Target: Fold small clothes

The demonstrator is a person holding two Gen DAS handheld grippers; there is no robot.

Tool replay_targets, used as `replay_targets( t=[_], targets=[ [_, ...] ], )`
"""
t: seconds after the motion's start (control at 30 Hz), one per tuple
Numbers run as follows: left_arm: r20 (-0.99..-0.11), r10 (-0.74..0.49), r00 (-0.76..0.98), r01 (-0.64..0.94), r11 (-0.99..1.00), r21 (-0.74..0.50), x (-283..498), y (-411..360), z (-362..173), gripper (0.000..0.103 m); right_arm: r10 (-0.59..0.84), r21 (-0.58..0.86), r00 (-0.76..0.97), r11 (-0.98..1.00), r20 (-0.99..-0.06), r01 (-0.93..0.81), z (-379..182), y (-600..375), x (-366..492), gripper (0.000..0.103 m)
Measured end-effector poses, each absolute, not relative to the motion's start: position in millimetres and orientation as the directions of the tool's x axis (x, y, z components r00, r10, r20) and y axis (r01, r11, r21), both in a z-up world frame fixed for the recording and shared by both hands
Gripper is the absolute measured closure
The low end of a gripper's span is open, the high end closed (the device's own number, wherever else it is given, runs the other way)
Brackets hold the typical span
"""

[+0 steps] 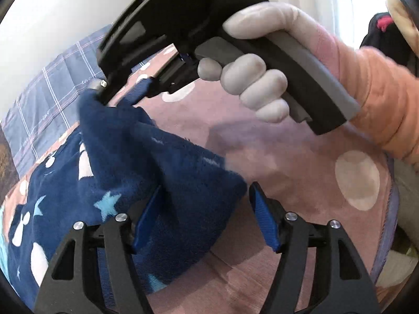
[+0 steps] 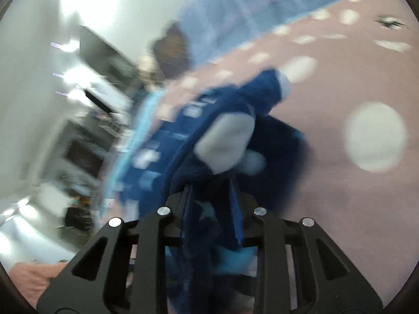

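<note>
Right gripper (image 2: 212, 191) is pinching the navy garment (image 1: 146, 162) up off the pink blanket (image 1: 301, 157), while the left gripper (image 1: 207, 219) is sitting apart, fabric's near corner lying loose between its jaws.

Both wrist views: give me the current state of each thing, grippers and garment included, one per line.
left gripper: open, navy fabric lying between its fingers, pads not pressing.
right gripper: shut on the navy fleece garment, fabric bunched between its fingers.
navy fleece garment: one part lifted, the rest lying on the blanket, not yet folded flat.
pink dotted blanket: spread flat under the garment.
gloved hand: wrapped around the right gripper's handle.
</note>
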State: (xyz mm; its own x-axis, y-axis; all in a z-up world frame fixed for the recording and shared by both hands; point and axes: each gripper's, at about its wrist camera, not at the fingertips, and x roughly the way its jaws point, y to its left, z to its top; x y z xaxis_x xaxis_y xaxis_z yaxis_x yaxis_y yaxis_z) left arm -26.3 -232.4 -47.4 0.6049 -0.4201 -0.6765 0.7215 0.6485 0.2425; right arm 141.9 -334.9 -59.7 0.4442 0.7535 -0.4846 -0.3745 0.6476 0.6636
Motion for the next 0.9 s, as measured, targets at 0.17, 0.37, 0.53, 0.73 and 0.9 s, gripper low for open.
replay_targets(
  t=[0.17, 0.37, 0.53, 0.73, 0.9],
  targets=[
    [-0.683, -0.431, 0.589, 0.721, 0.662, 0.204, -20.2, -221.8, -43.6, 0.078, 0.694, 0.637, 0.48, 0.706, -0.536, -0.309, -72.4, -341.2, 141.5, 0.072],
    [-0.688, -0.458, 0.563, 0.726, 0.672, 0.147, -17.0, -211.9, -42.8, 0.082, 0.543, 0.621, 0.541, 0.783, -0.643, -0.048, -100.1, -381.9, 145.1, 0.072],
    [-0.679, -0.482, 0.554, 0.735, 0.666, 0.128, -16.5, -215.0, -42.9, 0.082, 0.512, 0.602, 0.539, 0.799, -0.669, -0.011, -104.6, -386.2, 147.7, 0.076],
    [-0.68, -0.487, 0.548, 0.75, 0.646, 0.142, -11.0, -218.9, -45.9, 0.082, 0.545, 0.561, 0.469, 0.819, -0.695, -0.119, -104.6, -351.2, 187.5, 0.06],
    [-0.682, -0.506, 0.528, 0.774, 0.617, 0.142, -10.9, -220.1, -50.1, 0.082, 0.535, 0.587, 0.586, 0.8, -0.608, -0.121, -78.2, -347.1, 196.2, 0.095]
  ],
)
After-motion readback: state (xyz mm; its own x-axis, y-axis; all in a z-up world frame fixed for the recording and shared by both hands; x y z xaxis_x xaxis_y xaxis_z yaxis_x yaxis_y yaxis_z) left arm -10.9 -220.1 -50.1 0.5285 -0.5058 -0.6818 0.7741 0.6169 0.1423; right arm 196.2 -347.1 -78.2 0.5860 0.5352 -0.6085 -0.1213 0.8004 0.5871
